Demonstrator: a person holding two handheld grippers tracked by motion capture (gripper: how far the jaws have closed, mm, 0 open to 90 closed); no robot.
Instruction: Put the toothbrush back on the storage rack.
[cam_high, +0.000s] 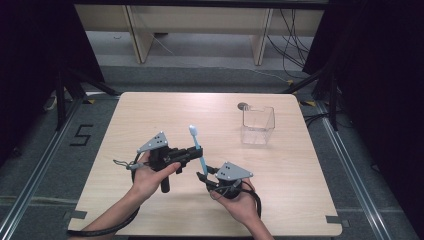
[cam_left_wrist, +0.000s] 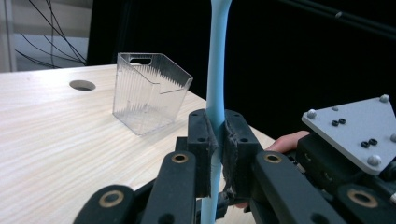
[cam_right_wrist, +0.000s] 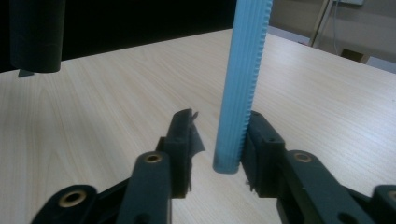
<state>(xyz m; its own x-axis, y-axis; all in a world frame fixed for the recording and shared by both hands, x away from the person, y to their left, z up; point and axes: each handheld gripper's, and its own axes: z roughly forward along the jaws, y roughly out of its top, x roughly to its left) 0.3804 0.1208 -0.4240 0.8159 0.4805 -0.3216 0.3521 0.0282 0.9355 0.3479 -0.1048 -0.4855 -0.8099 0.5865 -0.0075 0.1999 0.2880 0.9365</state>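
Left claw (cam_left_wrist: 217, 140) clamped tight on the blue toothbrush (cam_high: 199, 150), mid-handle, held upright above the worktop (cam_high: 150, 115). Right claw (cam_right_wrist: 217, 144) parted around the ribbed lower end of the handle, one pad touching it, the other clear, gripping nothing.

Likely a handover, and risky: slim, smooth plastic, easily twisted or dropped if the left let go before the right had closed. Could also have tilted if pinched so near the tip. Ribbing on the handle end offered some grip. Clear, ridged plastic container (cam_high: 258, 125) stood well apart on the pale wood-grain worktop, light enough to tip if knocked.
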